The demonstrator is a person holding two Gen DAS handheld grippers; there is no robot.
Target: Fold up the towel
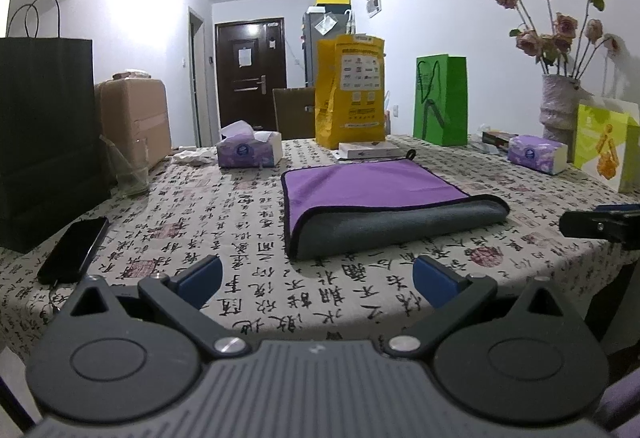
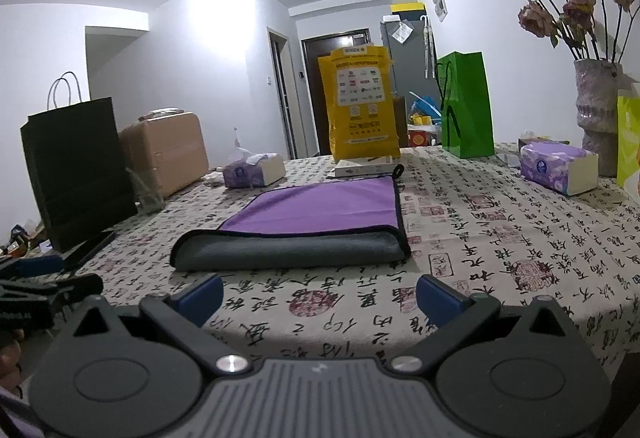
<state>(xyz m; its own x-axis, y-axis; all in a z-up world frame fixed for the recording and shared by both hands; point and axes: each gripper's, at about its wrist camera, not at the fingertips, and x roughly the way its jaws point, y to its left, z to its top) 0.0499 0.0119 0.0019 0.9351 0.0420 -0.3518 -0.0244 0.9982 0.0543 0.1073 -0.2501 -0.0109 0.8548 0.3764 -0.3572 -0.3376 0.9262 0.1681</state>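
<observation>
A purple towel (image 1: 368, 189) with a grey underside and black trim lies folded on the patterned tablecloth (image 1: 240, 222); its grey fold faces me. It also shows in the right wrist view (image 2: 320, 207). My left gripper (image 1: 318, 280) is open and empty, low over the table's near edge, short of the towel. My right gripper (image 2: 320, 298) is open and empty, also short of the towel's near fold. The right gripper's tip shows at the left wrist view's right edge (image 1: 600, 226). The left gripper shows at the right wrist view's left edge (image 2: 40, 286).
A black paper bag (image 1: 44, 133) and a phone (image 1: 74, 250) are at the left. Tissue packs (image 1: 250, 149) (image 1: 538, 153), a yellow bag (image 1: 350, 89), a green bag (image 1: 440, 99), a white box (image 1: 368, 149) and a vase of flowers (image 1: 560, 101) stand behind and right of the towel.
</observation>
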